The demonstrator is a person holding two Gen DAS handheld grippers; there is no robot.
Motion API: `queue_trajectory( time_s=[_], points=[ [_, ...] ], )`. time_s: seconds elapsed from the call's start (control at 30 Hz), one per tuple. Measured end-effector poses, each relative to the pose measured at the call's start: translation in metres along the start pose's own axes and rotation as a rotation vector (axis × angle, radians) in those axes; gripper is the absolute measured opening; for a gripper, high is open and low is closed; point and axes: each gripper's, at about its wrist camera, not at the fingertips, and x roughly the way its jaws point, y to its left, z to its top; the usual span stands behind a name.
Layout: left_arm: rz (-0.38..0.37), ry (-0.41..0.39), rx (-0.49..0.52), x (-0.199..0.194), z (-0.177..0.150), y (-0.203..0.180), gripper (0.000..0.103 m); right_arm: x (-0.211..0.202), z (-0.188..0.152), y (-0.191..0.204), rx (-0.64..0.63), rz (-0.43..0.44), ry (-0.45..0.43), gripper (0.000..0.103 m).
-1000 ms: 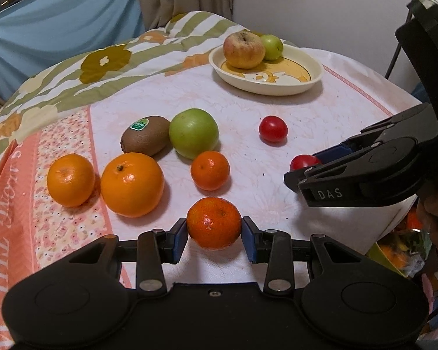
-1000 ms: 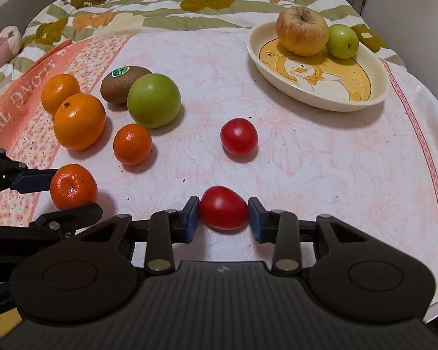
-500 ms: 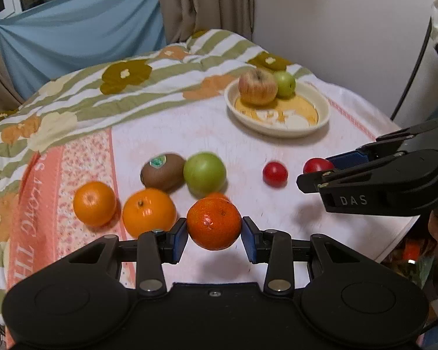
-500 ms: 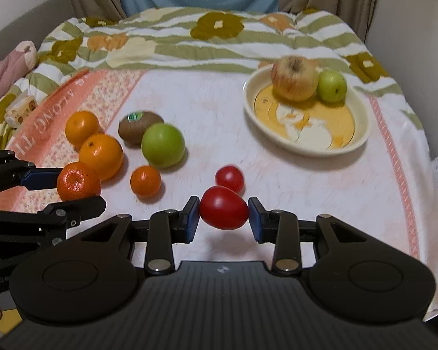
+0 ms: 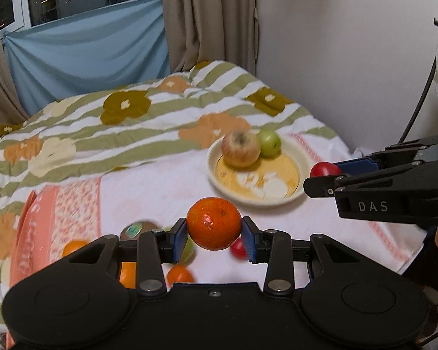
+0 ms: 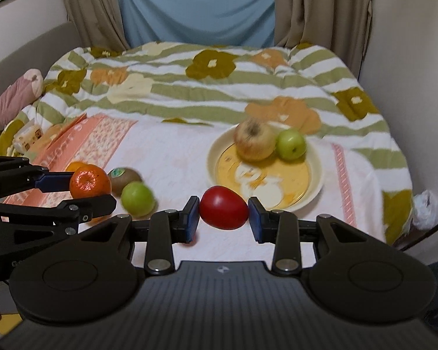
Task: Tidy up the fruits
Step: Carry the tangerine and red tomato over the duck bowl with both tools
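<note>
Both grippers loaded and up off the cloth. Left gripper [image 5: 214, 236] is clamped on a mandarin [image 5: 214, 223], blue pads pressing both sides; right gripper [image 6: 223, 217] is clamped on a red tomato-like fruit [image 6: 224, 207], its long axis running pad to pad. Key relation: the plate [image 6: 316, 186] lies ahead of both and slightly right, already carrying an apple [image 6: 254, 139] and a small green fruit [image 6: 291, 144] at its far side, so the near half is free. Right gripper looks nearer the plate, near its front-left rim; left sits further left and back, so my guess is red fruit goes in first. Loose on the cloth at left: kiwi [image 6: 125, 178], green apple [image 6: 137, 198], more oranges partly hidden behind the left gripper. Surface is a soft pink towel [image 6: 172, 151] over a flowered quilt [image 6: 219, 87], likely a bed, so round fruit may roll. Curtains, blue sheet behind.
</note>
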Motion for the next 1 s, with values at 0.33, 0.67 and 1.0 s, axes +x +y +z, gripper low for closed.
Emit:
queue_trajectory(
  time_s=[0.33, 0.67, 1.0],
  points=[
    [-0.021, -0.007, 0.005, 0.049, 0.047, -0.042, 0.043, 0.02, 0.03, -0.081, -0.022, -0.027, -0.023, 0.051],
    [-0.026, 0.059, 0.009, 0.122, 0.073, -0.077, 0.043, 0.071, 0.042, -0.146, -0.036, 0.004, 0.025, 0.051],
    [-0.03, 0.131, 0.038, 0.18, 0.081, -0.101, 0.043, 0.112, 0.047, -0.173, -0.046, 0.05, 0.056, 0.051]
  ],
)
